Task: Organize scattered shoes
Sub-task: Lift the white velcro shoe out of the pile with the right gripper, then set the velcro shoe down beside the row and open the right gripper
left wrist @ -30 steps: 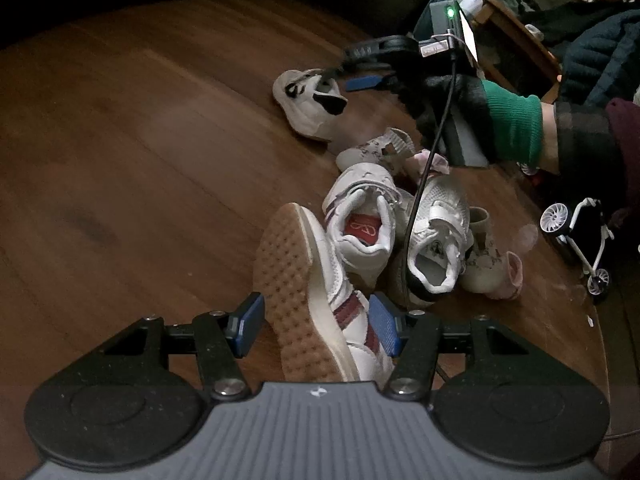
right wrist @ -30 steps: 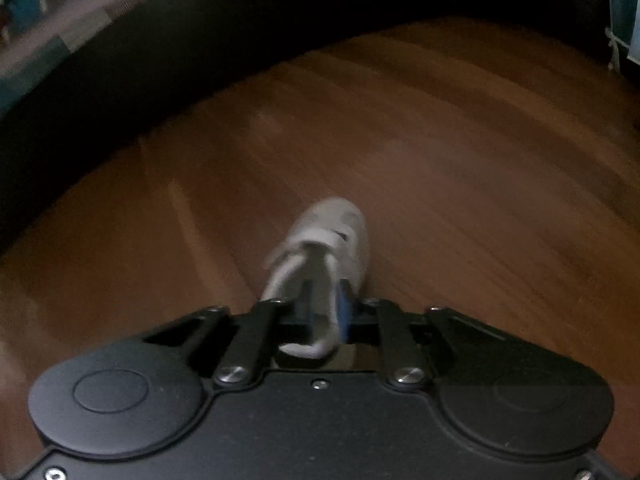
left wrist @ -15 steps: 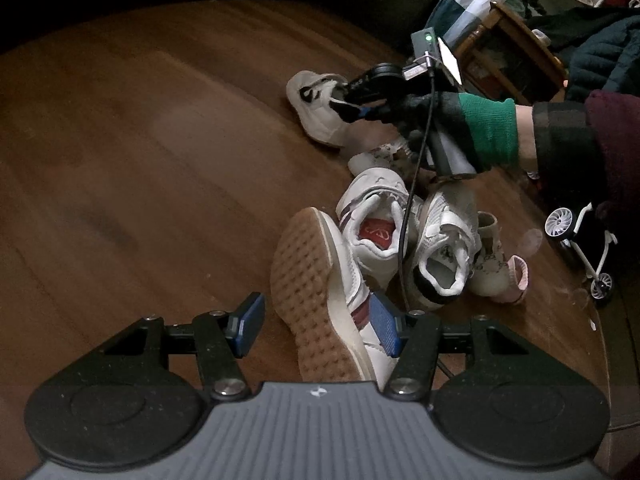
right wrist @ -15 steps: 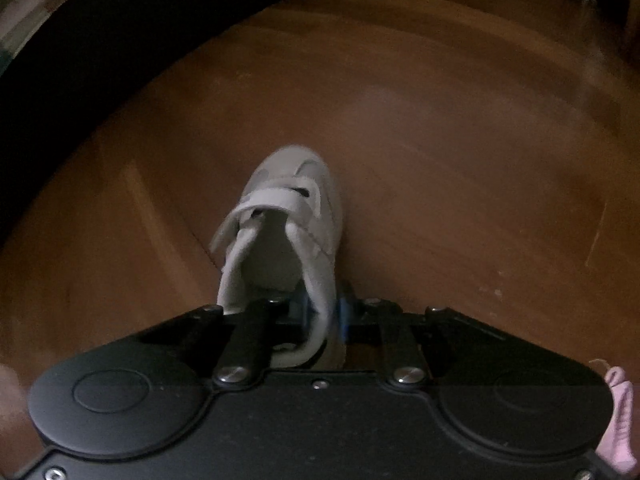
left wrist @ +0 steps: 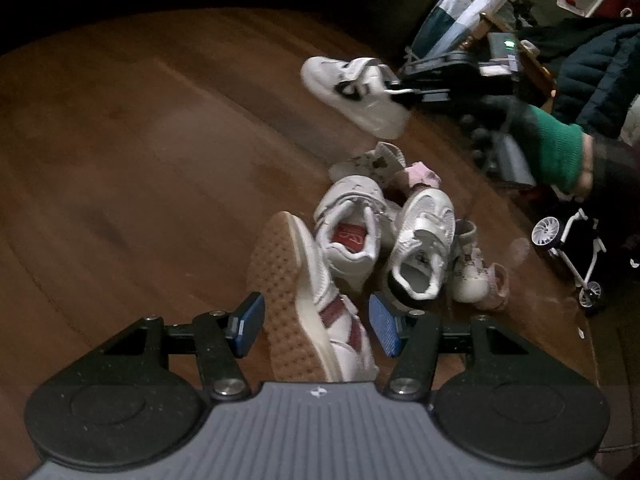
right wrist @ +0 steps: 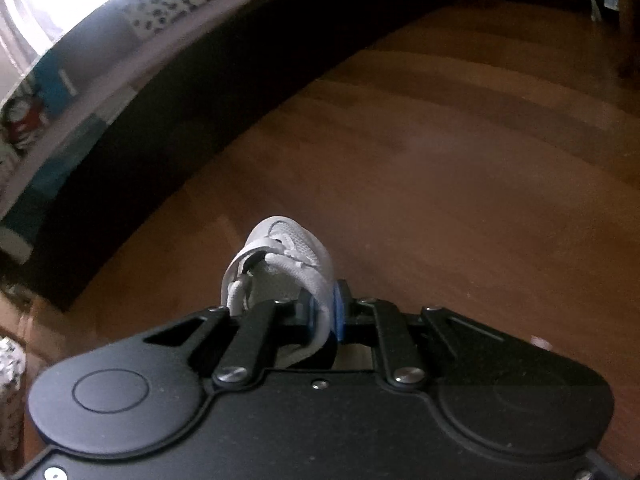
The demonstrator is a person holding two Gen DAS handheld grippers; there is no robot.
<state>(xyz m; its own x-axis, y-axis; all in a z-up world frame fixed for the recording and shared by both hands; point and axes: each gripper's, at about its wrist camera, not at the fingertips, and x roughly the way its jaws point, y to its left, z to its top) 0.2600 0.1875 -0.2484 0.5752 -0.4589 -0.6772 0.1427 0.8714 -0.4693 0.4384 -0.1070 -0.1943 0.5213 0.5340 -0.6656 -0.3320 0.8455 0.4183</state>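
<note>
My left gripper is open, its blue pads on either side of a white shoe with maroon stripes that lies on its side, tan sole showing. Just beyond is a pile: a white shoe with a red insole, a white strap shoe and two small floral shoes. At the upper right a gloved hand holds my right gripper, shut on the heel of a white-and-black shoe held above the floor. In the right wrist view that shoe hangs toe-forward from the right gripper.
A toy stroller stands right of the pile. Dark furniture runs along the far side of the wooden floor, which lies open to the left. Clothes and a wooden table sit at the upper right.
The right gripper closed on the white-and-black shoe and lifted it off the floor, swinging it up and away. My left gripper stayed open around the maroon-striped shoe.
</note>
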